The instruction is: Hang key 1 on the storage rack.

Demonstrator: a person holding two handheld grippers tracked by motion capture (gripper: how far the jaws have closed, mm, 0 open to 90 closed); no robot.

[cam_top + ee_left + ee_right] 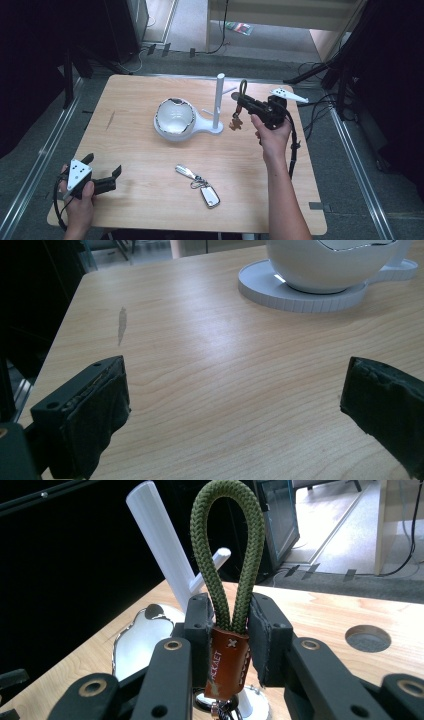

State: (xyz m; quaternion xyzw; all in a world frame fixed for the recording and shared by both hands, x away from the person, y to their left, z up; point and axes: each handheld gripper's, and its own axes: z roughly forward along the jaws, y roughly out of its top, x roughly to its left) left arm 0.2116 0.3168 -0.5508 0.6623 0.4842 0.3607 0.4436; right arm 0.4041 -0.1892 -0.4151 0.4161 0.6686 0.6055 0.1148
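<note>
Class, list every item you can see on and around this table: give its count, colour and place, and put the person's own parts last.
Table: one, light wood, centre of the high view.
Stand: one, white, upright post with side pegs on a base, mid-table.
Bowl: one, white with shiny inside, on the stand's round base.
Rope keychain: one, olive-green loop with brown leather tab, clamped in the right hand-held gripper beside the post.
Key fob set: one, silver, near table edge.
Left hand-held gripper: one, black, jaws open, at the table's near left corner.
Right hand-held gripper: one, black, shut on the keychain.
Hands: two, one holding each gripper.
</note>
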